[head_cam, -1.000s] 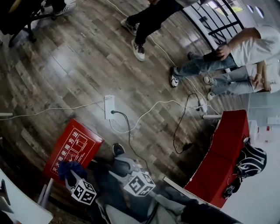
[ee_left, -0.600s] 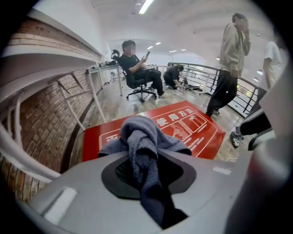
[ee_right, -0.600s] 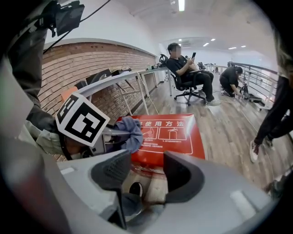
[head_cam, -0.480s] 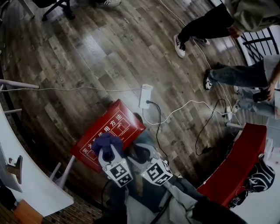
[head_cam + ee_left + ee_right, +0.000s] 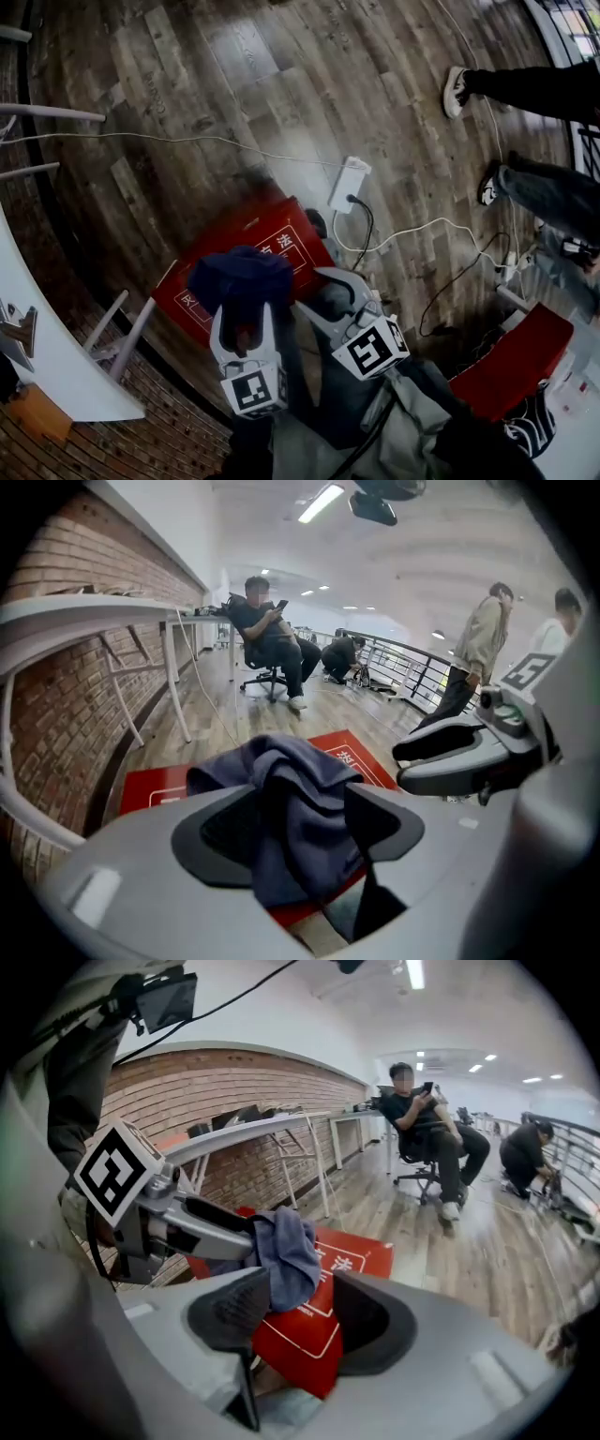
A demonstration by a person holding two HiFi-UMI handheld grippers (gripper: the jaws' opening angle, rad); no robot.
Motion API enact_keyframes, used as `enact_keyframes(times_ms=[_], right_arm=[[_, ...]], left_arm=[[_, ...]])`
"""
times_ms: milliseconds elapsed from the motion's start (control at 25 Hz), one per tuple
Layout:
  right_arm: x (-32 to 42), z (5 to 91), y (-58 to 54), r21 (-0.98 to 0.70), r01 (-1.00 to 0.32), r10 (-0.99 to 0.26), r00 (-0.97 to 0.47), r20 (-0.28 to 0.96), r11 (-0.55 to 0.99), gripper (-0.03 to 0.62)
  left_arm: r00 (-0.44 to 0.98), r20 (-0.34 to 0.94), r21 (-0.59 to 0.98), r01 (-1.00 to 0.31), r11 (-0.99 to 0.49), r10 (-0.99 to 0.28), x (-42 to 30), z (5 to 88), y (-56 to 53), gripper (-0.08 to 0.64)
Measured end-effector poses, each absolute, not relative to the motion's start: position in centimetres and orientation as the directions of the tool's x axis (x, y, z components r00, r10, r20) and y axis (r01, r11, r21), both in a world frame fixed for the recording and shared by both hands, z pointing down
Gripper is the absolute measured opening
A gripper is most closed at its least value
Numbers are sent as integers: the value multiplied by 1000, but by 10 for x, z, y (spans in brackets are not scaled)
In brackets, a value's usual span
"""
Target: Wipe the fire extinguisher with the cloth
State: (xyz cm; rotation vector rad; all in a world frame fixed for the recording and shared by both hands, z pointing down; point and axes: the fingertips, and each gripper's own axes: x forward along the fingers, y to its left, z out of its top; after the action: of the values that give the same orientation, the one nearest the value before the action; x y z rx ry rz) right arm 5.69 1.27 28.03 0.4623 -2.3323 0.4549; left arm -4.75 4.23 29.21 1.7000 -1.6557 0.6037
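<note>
Head view: cloth [image 5: 242, 277] over red box [image 5: 292, 242]

Head view looks steeply down at the floor [image 5: 234, 103]; gripper views look along left tongs [image 5: 305, 827], right tongs [image 5: 302, 1316]; all 3 share the red box [image 5: 277, 234].
</note>
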Motion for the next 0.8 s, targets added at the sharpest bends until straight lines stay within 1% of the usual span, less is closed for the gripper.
enact_keyframes(times_ms=[80,160,200,280,360,480,520,600,680,720,800], right_arm=[[45,279,14,-156,-380,-170,-694,700,912,210],[27,280,20,-93,-298,-153,-703,694,950,215],[17,281,22,-57,-256,-147,-708,691,965,215],[-7,284,26,7,-190,-143,-717,682,982,215],[-32,288,27,77,-148,-161,-719,676,986,221],[-61,311,35,124,-99,-158,-685,711,987,221],[-66,319,40,140,-83,-159,-668,727,987,219],[-67,326,46,187,-60,-181,-647,741,981,196],[-62,326,49,215,-55,-200,-640,742,975,91],[-58,326,49,219,-63,-208,-638,741,974,69],[-43,326,41,212,-110,-234,-623,746,971,61]], left_arm=[[100,756,189,-979,69,-646,-45,289,59,308],[77,770,197,-973,121,-633,-47,284,79,307],[48,777,189,-969,161,-627,-51,282,91,286],[-25,794,171,-950,261,-608,-63,283,119,157],[-67,808,156,-934,322,-586,-70,288,145,72],[-86,821,133,-932,337,-564,-79,293,170,20],[-86,825,127,-935,331,-559,-82,295,175,18],[-82,830,119,-940,319,-552,-84,299,182,18],[-79,836,116,-942,314,-543,-86,304,187,17],[-78,840,114,-942,316,-537,-87,307,189,14],[-72,848,117,-940,319,-525,-87,312,193,8]])
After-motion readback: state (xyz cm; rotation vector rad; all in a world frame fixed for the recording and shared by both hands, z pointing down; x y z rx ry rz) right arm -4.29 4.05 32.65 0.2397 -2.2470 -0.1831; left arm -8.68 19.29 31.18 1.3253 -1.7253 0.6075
